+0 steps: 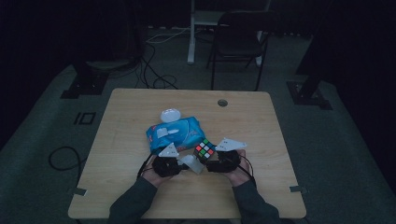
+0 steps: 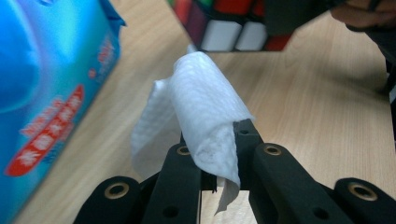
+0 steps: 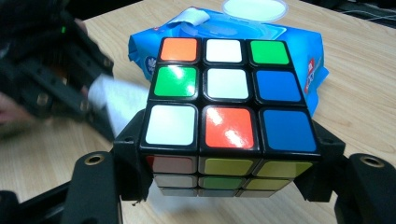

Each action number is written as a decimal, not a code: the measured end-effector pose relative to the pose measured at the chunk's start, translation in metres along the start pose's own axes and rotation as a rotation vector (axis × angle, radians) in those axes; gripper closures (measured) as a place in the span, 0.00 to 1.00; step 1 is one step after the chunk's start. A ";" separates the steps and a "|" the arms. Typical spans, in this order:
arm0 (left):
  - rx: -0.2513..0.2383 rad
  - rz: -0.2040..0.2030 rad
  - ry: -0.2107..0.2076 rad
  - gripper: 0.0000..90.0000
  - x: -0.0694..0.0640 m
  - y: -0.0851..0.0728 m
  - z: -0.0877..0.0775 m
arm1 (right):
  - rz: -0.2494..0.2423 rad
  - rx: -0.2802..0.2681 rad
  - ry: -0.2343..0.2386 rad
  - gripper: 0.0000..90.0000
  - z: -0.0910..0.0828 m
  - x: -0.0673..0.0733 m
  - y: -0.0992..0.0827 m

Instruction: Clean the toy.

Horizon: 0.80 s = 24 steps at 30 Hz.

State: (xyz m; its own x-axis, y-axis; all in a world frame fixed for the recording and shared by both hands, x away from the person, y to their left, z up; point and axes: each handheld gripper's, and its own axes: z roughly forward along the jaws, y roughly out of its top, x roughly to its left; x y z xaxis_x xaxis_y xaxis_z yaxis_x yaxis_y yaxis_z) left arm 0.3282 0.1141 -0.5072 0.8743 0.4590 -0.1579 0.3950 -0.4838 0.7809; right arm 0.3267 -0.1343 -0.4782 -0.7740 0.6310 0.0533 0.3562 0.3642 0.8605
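I have the left gripper clamped on a folded wet wipe, and the right gripper clamped on the puzzle cube, which sits just ahead of the wipe's free end, up off the table. The step in hand, as I judge it, is wiping the cube, so I want to bring the wipe's rounded fold flat against one face and drag across it, keeping my right grip firm so the cube does not twist out between its jaws. The left gripper view shows the wipe draped over the jaw tips and a faint soiled patch on it; the right gripper view shows the cube's top face and, beyond it, the blue wipes pack with its lid flipped open
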 end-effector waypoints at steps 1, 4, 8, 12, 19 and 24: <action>0.004 0.002 -0.009 0.95 -0.003 0.000 0.004 | 0.003 -0.002 -0.002 0.38 0.001 0.000 0.001; 0.008 0.008 -0.021 0.95 -0.008 0.000 0.010 | 0.011 -0.010 -0.006 0.38 0.004 0.001 0.004; 0.013 0.013 -0.031 0.95 -0.013 -0.001 0.017 | 0.021 -0.011 -0.007 0.38 0.006 0.000 0.007; 0.015 0.014 -0.037 0.95 -0.016 0.000 0.022 | 0.013 -0.006 0.001 0.38 0.008 0.003 0.010; -0.013 -0.016 -0.015 0.95 -0.011 -0.001 0.019 | 0.026 -0.001 0.014 0.39 0.005 0.002 0.006; -0.029 -0.036 0.015 0.95 -0.006 0.000 0.018 | 0.018 0.016 0.022 0.39 0.007 0.004 0.002</action>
State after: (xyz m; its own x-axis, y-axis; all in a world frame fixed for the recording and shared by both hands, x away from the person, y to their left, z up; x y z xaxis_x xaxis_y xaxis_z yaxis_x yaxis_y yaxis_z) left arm 0.3277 0.0979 -0.5170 0.8553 0.4869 -0.1771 0.4173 -0.4448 0.7924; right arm 0.3282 -0.1259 -0.4795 -0.7787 0.6222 0.0803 0.3784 0.3638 0.8512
